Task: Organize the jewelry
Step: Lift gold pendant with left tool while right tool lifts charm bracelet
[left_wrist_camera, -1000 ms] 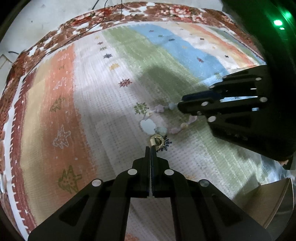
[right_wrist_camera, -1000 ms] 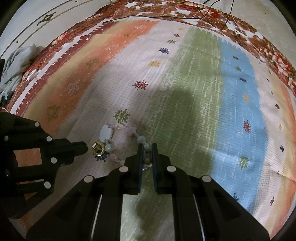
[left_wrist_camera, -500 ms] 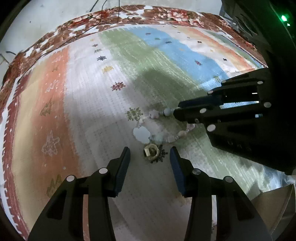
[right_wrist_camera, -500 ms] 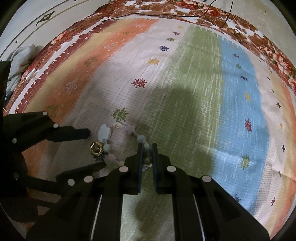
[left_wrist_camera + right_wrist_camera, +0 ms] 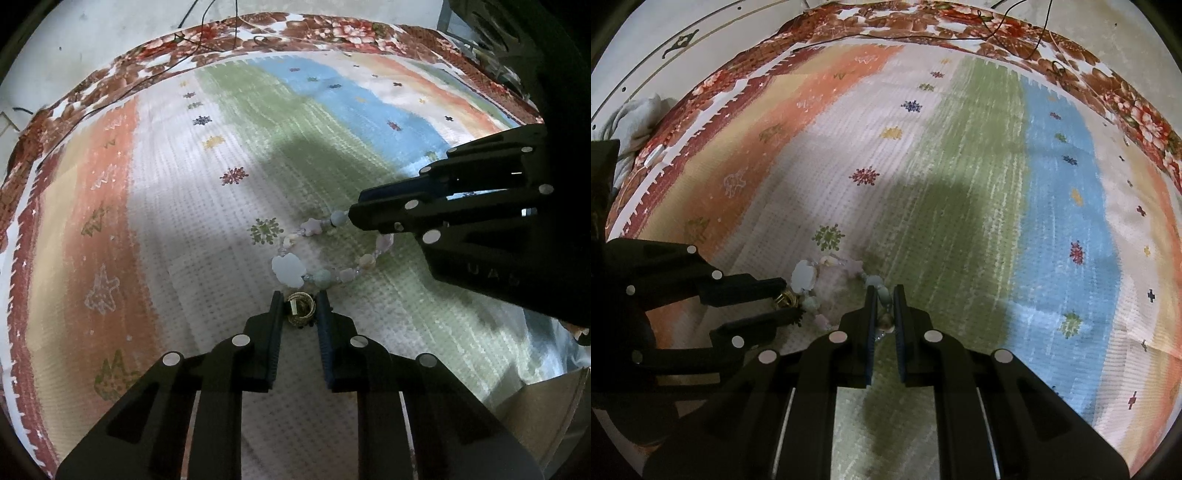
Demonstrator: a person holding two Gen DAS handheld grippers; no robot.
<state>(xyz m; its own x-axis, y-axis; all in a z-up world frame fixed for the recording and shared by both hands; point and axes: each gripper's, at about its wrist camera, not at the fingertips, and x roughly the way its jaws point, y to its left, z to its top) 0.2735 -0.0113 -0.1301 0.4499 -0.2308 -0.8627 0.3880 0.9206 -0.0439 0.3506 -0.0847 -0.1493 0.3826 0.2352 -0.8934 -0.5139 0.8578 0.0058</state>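
Note:
A gold ring lies on the striped rug between the fingertips of my left gripper; the jaws stand close on either side of it, and I cannot tell if they touch it. The ring also shows in the right wrist view. A pastel bead bracelet with a white flower charm lies just beyond the ring. My right gripper is shut on the bracelet's beads; it enters the left wrist view from the right.
The striped rug covers the floor, with a red floral border at its far edge. A grey cloth lies off the rug at left. A metal-sided box corner sits at the lower right. Thin cables cross the far border.
My left gripper, shut on the ring a second ago, opened and dropped it on the rug, then narrowed again around it. The right gripper kept its hold on the bracelet.

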